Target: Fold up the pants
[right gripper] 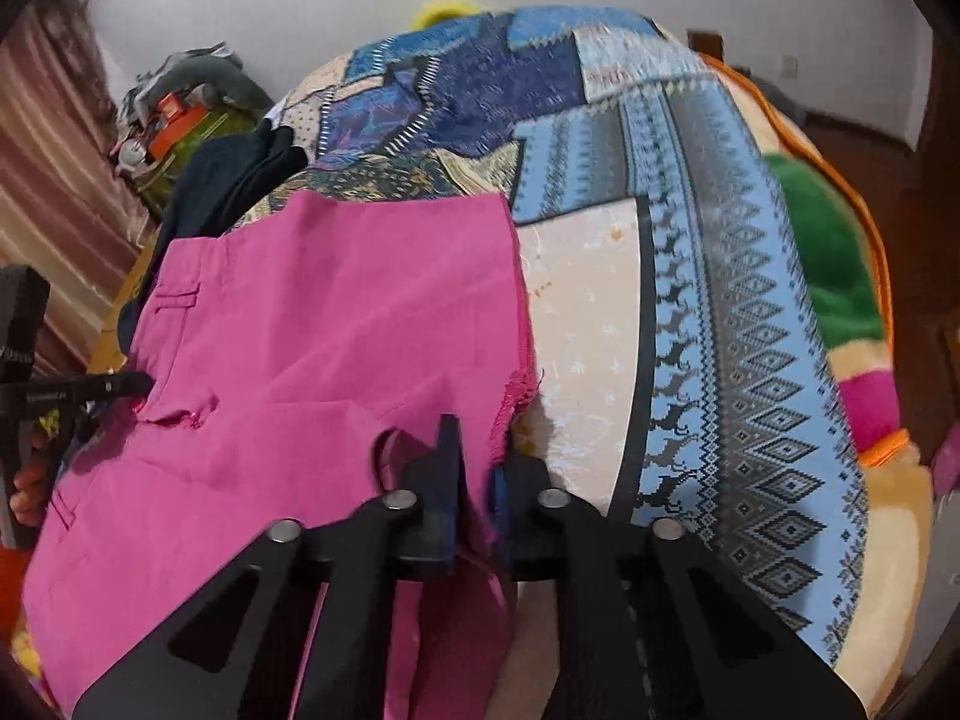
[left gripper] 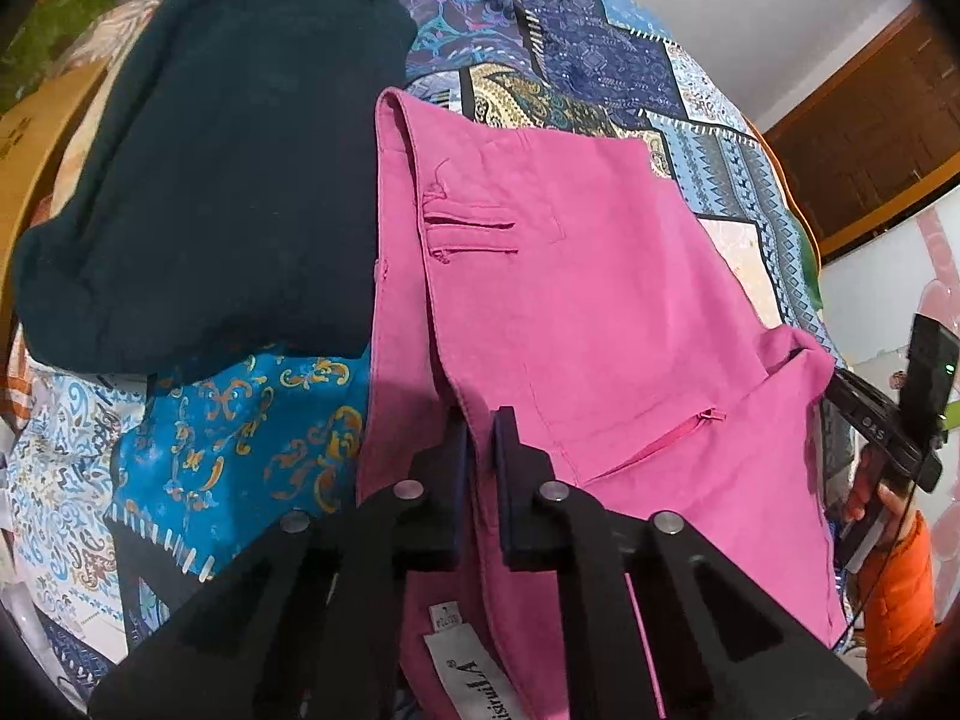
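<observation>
Pink pants (left gripper: 576, 312) lie folded on a patterned bedspread (left gripper: 600, 54); they also show in the right wrist view (right gripper: 336, 324). My left gripper (left gripper: 480, 426) is shut on the pants' waistband edge, with a white label (left gripper: 468, 672) below it. My right gripper (right gripper: 477, 450) is shut on the frayed hem edge of the pants. The right gripper (left gripper: 831, 387) shows in the left wrist view at the pants' right corner. The left gripper (right gripper: 141, 384) shows in the right wrist view at the pants' left edge.
A dark navy garment (left gripper: 228, 180) lies on the bed left of the pink pants, touching them. A green and pink blanket (right gripper: 834, 276) lies at the bed's right side. Clutter (right gripper: 180, 108) stands by the far wall. A wooden door (left gripper: 870, 138) is at right.
</observation>
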`<state>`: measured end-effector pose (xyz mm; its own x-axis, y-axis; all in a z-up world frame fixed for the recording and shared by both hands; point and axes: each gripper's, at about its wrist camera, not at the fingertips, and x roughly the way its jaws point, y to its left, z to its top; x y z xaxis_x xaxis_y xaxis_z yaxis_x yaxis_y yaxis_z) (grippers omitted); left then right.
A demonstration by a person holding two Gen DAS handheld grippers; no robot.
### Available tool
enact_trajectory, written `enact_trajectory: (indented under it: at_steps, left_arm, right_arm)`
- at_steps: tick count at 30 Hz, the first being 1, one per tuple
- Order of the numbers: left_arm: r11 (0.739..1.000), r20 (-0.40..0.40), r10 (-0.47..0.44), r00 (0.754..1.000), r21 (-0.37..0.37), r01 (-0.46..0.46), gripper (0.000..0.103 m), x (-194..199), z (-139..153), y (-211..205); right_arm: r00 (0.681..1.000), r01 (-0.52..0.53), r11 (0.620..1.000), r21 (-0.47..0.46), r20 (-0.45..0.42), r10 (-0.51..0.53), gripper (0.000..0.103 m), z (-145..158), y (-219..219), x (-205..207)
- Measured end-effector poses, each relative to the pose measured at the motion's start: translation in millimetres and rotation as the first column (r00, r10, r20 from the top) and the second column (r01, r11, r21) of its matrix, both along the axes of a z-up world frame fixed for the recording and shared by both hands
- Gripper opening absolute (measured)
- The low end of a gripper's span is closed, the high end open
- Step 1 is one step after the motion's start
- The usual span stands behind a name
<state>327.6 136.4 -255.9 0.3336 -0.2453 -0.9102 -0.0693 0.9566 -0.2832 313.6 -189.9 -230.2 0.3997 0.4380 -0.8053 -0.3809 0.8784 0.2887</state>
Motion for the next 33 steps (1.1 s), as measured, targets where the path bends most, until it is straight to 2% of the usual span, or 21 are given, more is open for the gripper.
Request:
enact_trajectory:
  at_steps: [5,8,12,14,17,20,24,27,28,30,32,33]
  left_arm:
    - [0.996,0.100,-0.050,0.994,0.077,0.043,0.006,-8.5,23.3,-13.9]
    - [0.995,0.153,-0.077,0.985,0.077,0.066,0.006,-12.9,35.3,-15.0]
    - [0.995,0.134,-0.046,0.990,0.096,0.033,0.006,-9.0,29.7,-5.1]
    - [0.992,0.105,-0.035,0.994,0.121,0.022,0.006,-5.9,17.6,-1.6]
    - [0.990,0.046,-0.051,0.998,0.132,0.044,0.007,-3.4,-2.8,-3.4]
    - [0.993,0.048,-0.058,0.997,0.105,0.053,0.007,-3.4,-0.3,1.0]
    - [0.996,0.048,-0.042,0.998,0.087,0.037,0.009,-7.6,6.9,7.5]
    - [0.993,0.069,-0.053,0.996,0.113,0.045,0.014,-13.1,17.9,9.5]
    - [0.992,0.079,-0.054,0.995,0.122,0.045,0.017,-14.2,22.5,9.5]
    - [0.989,0.115,-0.055,0.992,0.141,0.039,0.032,-16.3,35.3,12.3]
    - [0.986,0.157,-0.050,0.986,0.165,0.024,0.041,-14.6,49.6,15.2]
    - [0.985,0.168,-0.047,0.985,0.171,0.018,0.044,-12.1,53.8,16.3]
  right_arm:
    - [0.992,-0.024,0.999,-0.046,0.126,0.030,0.005,23.3,0.5,-19.8]
    - [0.984,-0.018,0.996,-0.082,0.174,0.032,0.005,32.9,-0.3,-28.3]
    - [0.989,-0.003,0.990,-0.140,0.148,0.024,0.004,22.3,-4.1,-27.3]
    - [0.994,0.002,0.986,-0.166,0.107,0.016,0.004,8.7,-7.7,-24.9]
    - [0.998,0.029,0.988,-0.149,0.057,-0.021,0.003,-0.9,-15.3,-20.6]
    - [0.999,0.038,0.991,-0.131,0.036,-0.033,0.004,1.2,-17.9,-21.8]
    - [1.000,0.013,0.988,-0.152,0.026,-0.009,0.005,8.7,-16.3,-27.0]
    - [0.998,0.022,0.989,-0.148,0.057,-0.014,0.010,23.1,-17.7,-33.4]
    - [0.998,0.023,0.990,-0.142,0.067,-0.014,0.014,28.3,-17.4,-33.9]
    - [0.996,0.024,0.992,-0.122,0.094,-0.012,0.024,40.6,-17.2,-33.6]
    - [0.991,0.023,0.994,-0.107,0.132,-0.009,0.036,54.6,-15.4,-32.2]
    - [0.989,0.020,0.995,-0.101,0.150,-0.005,0.038,60.8,-13.1,-30.8]
